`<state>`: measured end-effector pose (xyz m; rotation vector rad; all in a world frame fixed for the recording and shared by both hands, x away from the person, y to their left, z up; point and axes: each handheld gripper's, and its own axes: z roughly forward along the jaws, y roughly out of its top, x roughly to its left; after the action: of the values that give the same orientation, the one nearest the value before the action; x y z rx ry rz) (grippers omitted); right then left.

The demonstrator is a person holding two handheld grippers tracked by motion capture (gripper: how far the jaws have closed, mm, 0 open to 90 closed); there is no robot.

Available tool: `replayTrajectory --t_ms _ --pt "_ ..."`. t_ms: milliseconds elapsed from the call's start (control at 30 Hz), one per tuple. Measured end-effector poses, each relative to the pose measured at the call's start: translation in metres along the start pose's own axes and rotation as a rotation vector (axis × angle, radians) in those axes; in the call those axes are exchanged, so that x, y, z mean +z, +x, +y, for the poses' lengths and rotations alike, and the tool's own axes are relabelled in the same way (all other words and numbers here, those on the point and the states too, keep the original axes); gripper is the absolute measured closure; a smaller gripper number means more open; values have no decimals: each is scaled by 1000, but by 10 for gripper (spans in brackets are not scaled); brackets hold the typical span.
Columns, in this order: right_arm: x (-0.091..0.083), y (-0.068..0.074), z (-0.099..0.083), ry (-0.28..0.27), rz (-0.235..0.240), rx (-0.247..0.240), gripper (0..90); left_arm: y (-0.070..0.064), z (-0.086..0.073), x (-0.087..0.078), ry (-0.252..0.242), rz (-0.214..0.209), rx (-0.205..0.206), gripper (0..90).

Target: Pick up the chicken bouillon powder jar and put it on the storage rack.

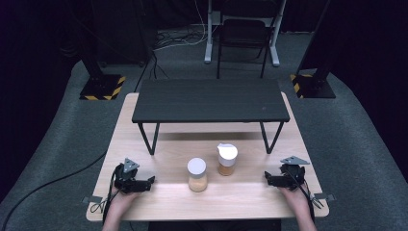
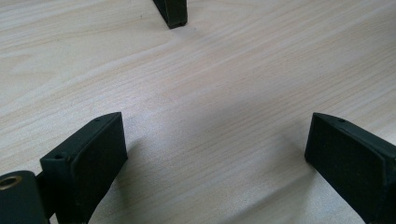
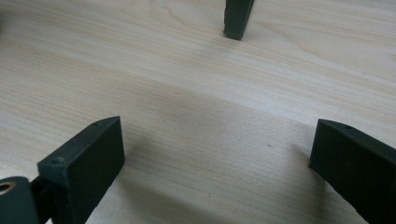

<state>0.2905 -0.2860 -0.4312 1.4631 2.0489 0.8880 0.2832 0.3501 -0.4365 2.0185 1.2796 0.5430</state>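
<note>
Two small jars stand near the middle of the wooden table (image 1: 159, 202). The left jar (image 1: 197, 174) has a flat white lid and tan contents. The right jar (image 1: 226, 159) has a white flip-style cap and orange-brown contents. My left gripper (image 1: 150, 182) rests on the table to the left of the jars, open, with bare wood between its jaws (image 2: 215, 154). My right gripper (image 1: 267, 178) rests to the right of the jars, also open with nothing between its jaws (image 3: 217, 158).
A low black shelf (image 1: 210, 100) on thin legs spans the far half of the table; one leg foot (image 2: 172, 13) appears ahead of the left gripper, another (image 3: 237, 18) ahead of the right. A chair (image 1: 244, 33) and stands are on the floor beyond.
</note>
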Motion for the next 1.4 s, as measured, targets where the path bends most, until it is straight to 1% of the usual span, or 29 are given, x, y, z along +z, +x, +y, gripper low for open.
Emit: replayTrajectory --t_ms 900,1033,1400 --pt "0 1 1 7 -5 4 2 0 0 0 3 0 0 35" --pt "0 1 1 7 -5 3 0 0 0 0 -3 7 -9 48" --pt "0 1 1 8 -4 3 0 0 0 0 -2 9 -10 54"
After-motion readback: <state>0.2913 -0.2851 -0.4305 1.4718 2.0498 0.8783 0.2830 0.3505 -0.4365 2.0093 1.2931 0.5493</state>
